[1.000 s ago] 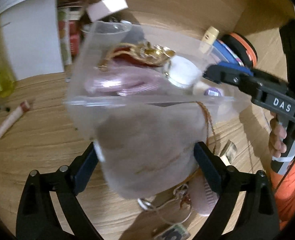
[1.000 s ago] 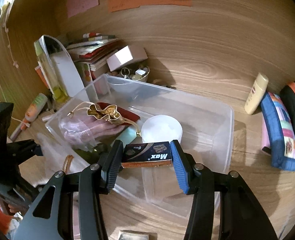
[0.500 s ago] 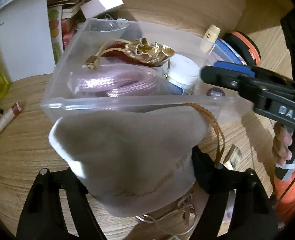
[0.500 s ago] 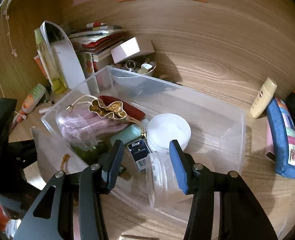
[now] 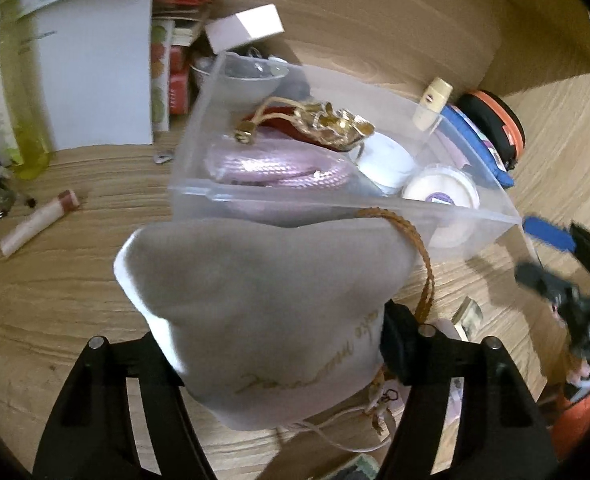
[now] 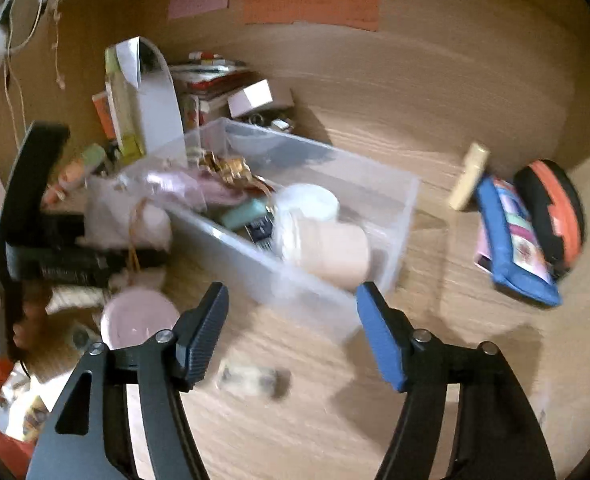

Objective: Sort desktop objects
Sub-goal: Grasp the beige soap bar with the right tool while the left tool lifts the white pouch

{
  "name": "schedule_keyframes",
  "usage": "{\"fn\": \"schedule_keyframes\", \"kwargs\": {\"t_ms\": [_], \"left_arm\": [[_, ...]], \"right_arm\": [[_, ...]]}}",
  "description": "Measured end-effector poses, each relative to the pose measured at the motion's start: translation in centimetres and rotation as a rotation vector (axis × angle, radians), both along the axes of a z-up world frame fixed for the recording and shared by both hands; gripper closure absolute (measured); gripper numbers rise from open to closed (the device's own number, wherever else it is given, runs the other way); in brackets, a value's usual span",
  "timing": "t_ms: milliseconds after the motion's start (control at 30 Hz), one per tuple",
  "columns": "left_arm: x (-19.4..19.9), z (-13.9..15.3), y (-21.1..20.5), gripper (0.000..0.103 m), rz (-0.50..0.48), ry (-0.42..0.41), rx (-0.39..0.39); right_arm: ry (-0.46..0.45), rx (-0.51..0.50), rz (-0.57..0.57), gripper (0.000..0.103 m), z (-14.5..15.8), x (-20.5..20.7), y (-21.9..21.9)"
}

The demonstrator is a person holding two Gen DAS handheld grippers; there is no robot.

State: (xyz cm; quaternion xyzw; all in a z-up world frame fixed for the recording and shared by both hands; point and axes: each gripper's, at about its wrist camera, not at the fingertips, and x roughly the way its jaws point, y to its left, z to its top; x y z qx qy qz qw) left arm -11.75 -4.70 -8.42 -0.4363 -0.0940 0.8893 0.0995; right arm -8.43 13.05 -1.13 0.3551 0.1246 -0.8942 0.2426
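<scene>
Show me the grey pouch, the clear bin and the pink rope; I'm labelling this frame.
grey pouch (image 5: 263, 304), left wrist view, middle of its cloth face.
clear bin (image 5: 335, 204), left wrist view, near rim.
pink rope (image 5: 279, 168), left wrist view, top coil inside the bin.

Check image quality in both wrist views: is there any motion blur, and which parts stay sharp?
Left wrist: mild blur; the grey pouch in the left gripper is soft, its gold lettering barely legible, and the right gripper is smeared. Right wrist: heavy motion blur on the clear bin and desk; only the open right gripper is sharp. Both show fisheye bending.
</scene>
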Motion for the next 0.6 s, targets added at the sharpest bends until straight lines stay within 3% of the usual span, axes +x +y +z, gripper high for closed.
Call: {"fn": "schedule_keyframes", "kwargs": {"t_ms": [67,100,500,600], "left_arm": [[0.3,0.3,-0.2,0.041,0.009,0.009,0.000],[0.4,0.5,-0.3,0.053,0.008,0.012,0.009],[2.1,2.1,-1.2,0.065,0.050,0.055,0.013],[2.9,3.0,-1.6,0.066,0.051,0.088,0.014]], "right_arm": [[-0.037,-0.006,0.023,0.040,-0.5,0.7,0.3],[-0.041,0.000,0.021,0.040,-0.8,0.9,0.4],[-0.188,-0.030,0.039,0.040,-4.9,1.4,0.5],[-0.205,-0.024,0.043,0.049,-5.5,1.1,-0.1]]}}
